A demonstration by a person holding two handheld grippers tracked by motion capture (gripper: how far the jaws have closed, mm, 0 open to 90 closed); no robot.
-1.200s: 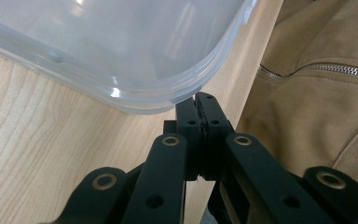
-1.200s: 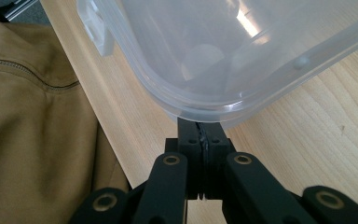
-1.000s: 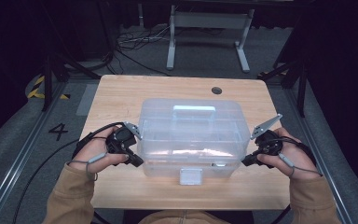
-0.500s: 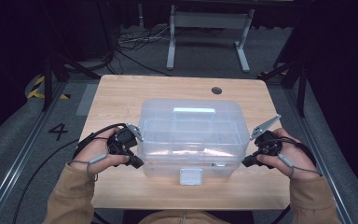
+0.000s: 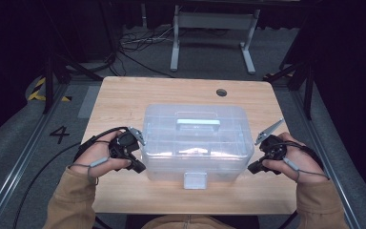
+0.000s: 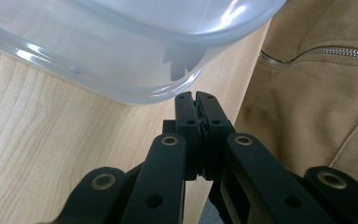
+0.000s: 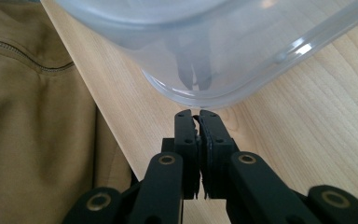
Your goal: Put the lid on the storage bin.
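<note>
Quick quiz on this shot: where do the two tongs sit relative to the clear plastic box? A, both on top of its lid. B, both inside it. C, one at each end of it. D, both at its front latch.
C: in the high view the left tongs sit at the left end of the clear plastic box and the right tongs at its right end, both with jaws closed.

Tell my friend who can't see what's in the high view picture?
A clear plastic box with a lid handle sits on a wooden table. A person holds the left gripper and right gripper at its two sides, jaws shut.
</note>
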